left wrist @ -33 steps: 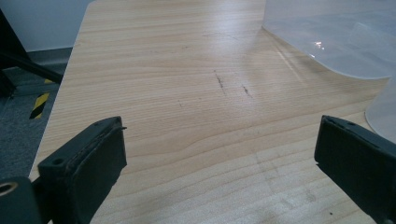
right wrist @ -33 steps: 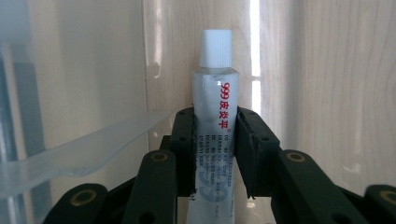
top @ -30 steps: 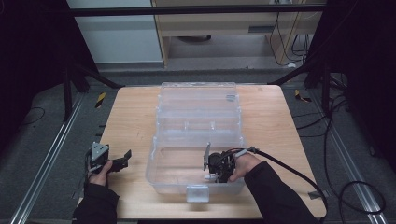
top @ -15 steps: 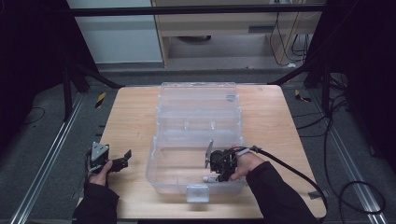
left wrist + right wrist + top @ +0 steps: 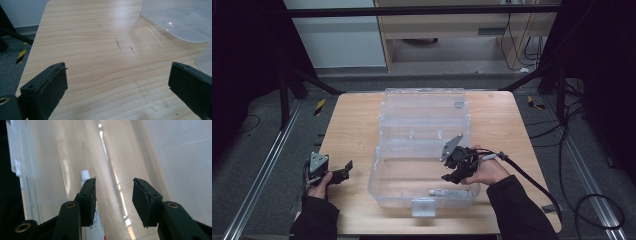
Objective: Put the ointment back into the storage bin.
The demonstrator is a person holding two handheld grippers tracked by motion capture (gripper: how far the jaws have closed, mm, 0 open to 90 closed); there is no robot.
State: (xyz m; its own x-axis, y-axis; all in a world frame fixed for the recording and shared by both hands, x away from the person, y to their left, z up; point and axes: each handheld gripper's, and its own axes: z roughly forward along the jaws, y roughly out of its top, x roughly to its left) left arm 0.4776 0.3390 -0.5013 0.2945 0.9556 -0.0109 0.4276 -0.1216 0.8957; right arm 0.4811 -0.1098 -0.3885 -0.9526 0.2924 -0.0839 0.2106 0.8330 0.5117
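A clear plastic storage box (image 5: 384, 150) stands open in the middle of the wooden table, its lid (image 5: 424, 107) laid back behind it. A small white tube (image 5: 449, 192) lies on the box floor near the front wall; in the right gripper view the white tube (image 5: 85, 176) shows partly behind the left jaw. My right gripper (image 5: 451, 176) hangs inside the box just above the tube, jaws open with nothing between them (image 5: 113, 200). My left gripper (image 5: 346, 169) rests open at the table's left front, over bare wood (image 5: 117, 85).
The wooden table (image 5: 352, 125) has bare room left and right of the box. A white latch (image 5: 423, 206) sits on the box's front wall. A cable (image 5: 532, 182) trails from the right gripper. The box corner (image 5: 203, 58) lies near my left gripper.
The right gripper has shifted slightly inside the box, and the white tube now lies on the box floor beneath it. The left gripper has stayed in place.
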